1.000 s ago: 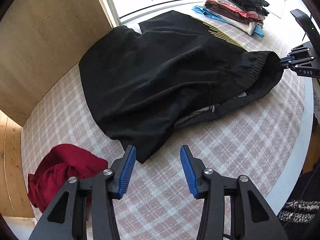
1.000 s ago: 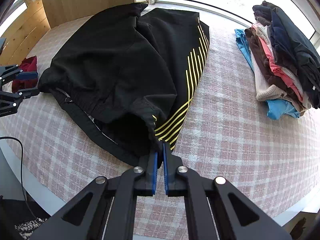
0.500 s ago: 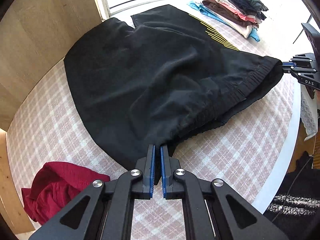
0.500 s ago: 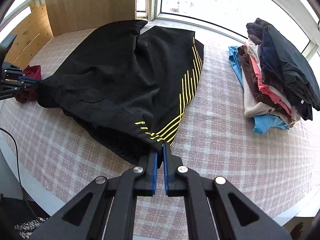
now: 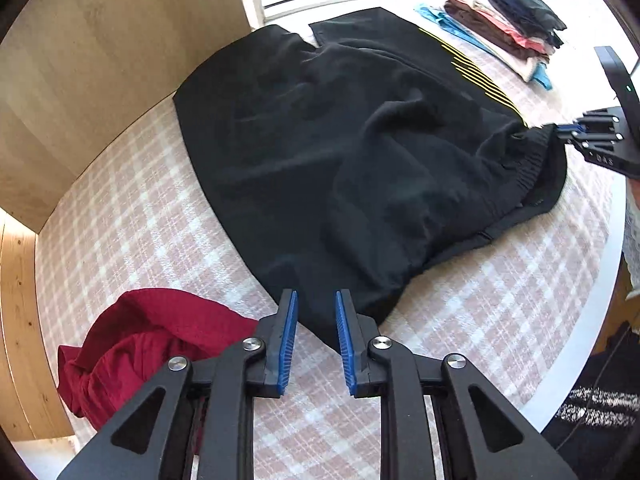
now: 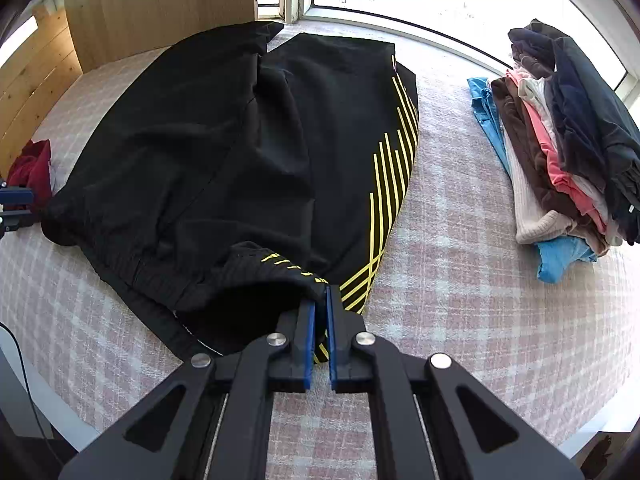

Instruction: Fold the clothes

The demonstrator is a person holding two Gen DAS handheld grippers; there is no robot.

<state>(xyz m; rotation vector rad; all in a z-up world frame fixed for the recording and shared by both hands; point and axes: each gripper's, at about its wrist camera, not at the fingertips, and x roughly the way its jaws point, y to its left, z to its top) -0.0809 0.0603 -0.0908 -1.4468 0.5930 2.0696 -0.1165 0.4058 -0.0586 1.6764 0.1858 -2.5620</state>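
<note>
The left gripper (image 5: 316, 338), black-framed with ribbed blue pads, is held low near the front edge of the table, its jaws parted with a clear gap between the pads; nothing is clamped between them, though dark cloth lies in the gap at the fingertips. The right gripper (image 6: 320, 334), of the same black and blue build, is closed to a narrow slit, a fold of black fabric being pinched between its pads. In the left wrist view, the right gripper (image 5: 568, 131) is seen at the right edge, pointing inward.
</note>
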